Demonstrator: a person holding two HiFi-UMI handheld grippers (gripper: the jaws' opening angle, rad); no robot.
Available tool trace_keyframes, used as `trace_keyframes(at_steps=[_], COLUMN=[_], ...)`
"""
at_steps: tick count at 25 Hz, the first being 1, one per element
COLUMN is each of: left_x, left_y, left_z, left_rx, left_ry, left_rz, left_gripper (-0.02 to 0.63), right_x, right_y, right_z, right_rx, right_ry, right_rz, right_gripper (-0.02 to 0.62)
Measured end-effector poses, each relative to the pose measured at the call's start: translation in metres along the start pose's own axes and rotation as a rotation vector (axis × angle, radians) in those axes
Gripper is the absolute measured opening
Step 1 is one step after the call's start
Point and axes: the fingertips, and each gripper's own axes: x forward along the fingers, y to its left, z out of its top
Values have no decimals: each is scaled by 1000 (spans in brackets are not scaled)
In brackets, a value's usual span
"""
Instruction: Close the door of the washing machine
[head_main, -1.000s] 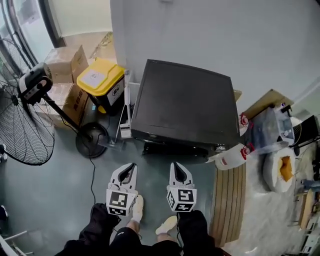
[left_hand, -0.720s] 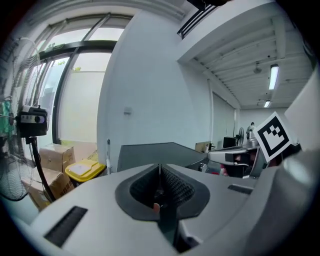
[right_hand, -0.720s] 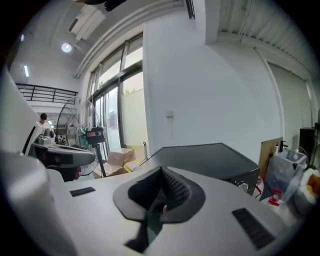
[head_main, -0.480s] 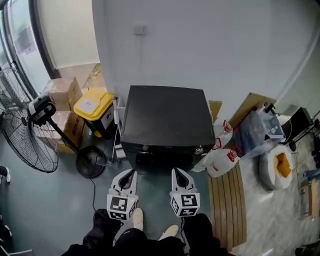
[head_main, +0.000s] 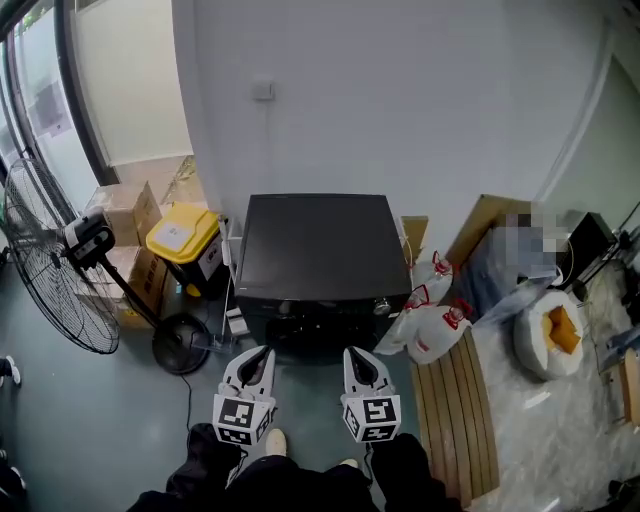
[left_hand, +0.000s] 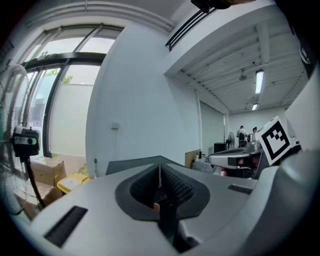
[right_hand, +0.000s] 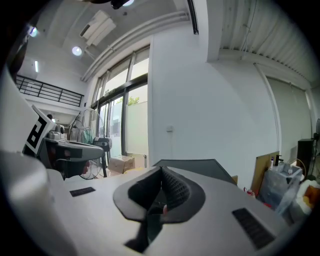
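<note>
The black washing machine (head_main: 318, 250) stands against the white wall, and I see mostly its dark top. Only a strip of its front (head_main: 310, 322) shows, with a knob at the right, so the door's state is hidden from the head view. My left gripper (head_main: 254, 358) and right gripper (head_main: 359, 358) hang side by side just in front of the machine, above my legs, touching nothing. Both are shut and empty. In the left gripper view the left gripper (left_hand: 160, 171) has its pads together, pointing over the machine's top (left_hand: 132, 164). The right gripper (right_hand: 161, 172) shows the same.
A large standing fan (head_main: 50, 270) is at the left, with a yellow-lidded bin (head_main: 182, 235) and cardboard boxes (head_main: 120, 212) beside the machine. White bags (head_main: 432, 332), a slatted wooden board (head_main: 455, 420) and clutter lie to the right. Grey floor lies in front.
Both grippers have risen together, still shut. The head view has lifted and drawn back, so the machine looks smaller and more of the wall shows.
</note>
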Motion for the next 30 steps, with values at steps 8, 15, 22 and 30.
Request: trace_keyframes(at_steps=[8, 15, 22, 30], left_x=[-8, -7, 1, 7], left_y=[-6, -15, -19, -20], left_z=[6, 11, 8, 5], left_rx=[18, 26, 24, 22], left_ry=[-8, -19, -9, -4], left_rz=[2, -8, -25, -24], left_gripper=[32, 32, 32, 32], right_x=[-22, -28, -26, -21], right_y=[-6, -10, -16, -20], right_z=[16, 20, 18, 18], right_rx=[-31, -27, -21, -19], right_ry=[-37, -55, -52, -56], right_rz=[-21, -24, -35, -30], right_gripper=[17, 17, 17, 17])
